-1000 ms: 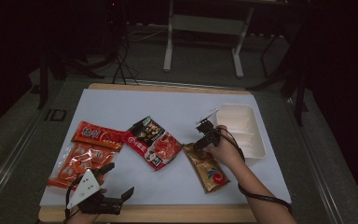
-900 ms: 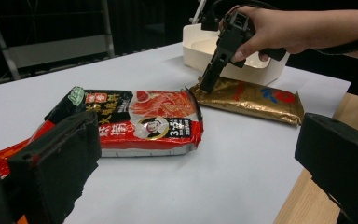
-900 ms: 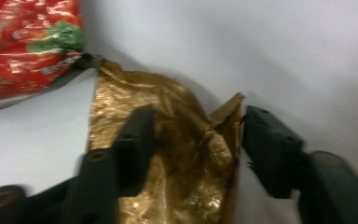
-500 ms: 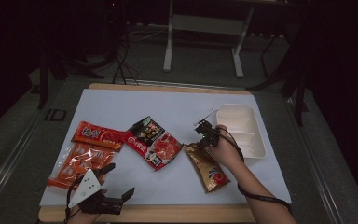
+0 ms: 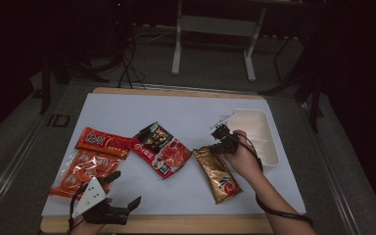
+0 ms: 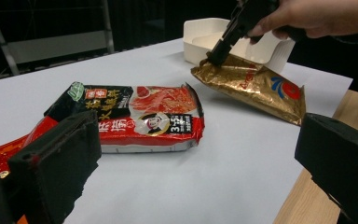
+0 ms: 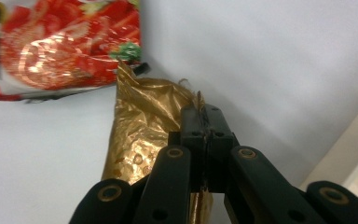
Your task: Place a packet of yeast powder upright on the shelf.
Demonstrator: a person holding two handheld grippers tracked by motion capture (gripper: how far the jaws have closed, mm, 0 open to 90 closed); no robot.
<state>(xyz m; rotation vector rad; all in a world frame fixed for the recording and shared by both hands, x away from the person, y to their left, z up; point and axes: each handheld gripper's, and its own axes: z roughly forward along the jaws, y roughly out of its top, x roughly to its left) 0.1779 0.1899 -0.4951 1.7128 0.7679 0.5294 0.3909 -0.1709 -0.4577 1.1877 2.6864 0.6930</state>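
High view shows the right hand-held gripper (image 5: pixel 221 139) clamped on the far top edge of the gold packet (image 5: pixel 218 174), whose long axis runs back toward the person, with the white tray (image 5: pixel 269 155) just beside it; the left hand-held gripper (image 5: pixel 118 192) rests open, well apart.

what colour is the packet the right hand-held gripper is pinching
Shiny gold packet with a red and blue logo, pinched by the right hand-held gripper; clearest in the left gripper view.

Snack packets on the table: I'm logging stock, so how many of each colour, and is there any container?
Orange packets: 2
Red and black packet: 1
Gold packet: 1, its end pinched by the right gripper
White tray: 1
Total: 5
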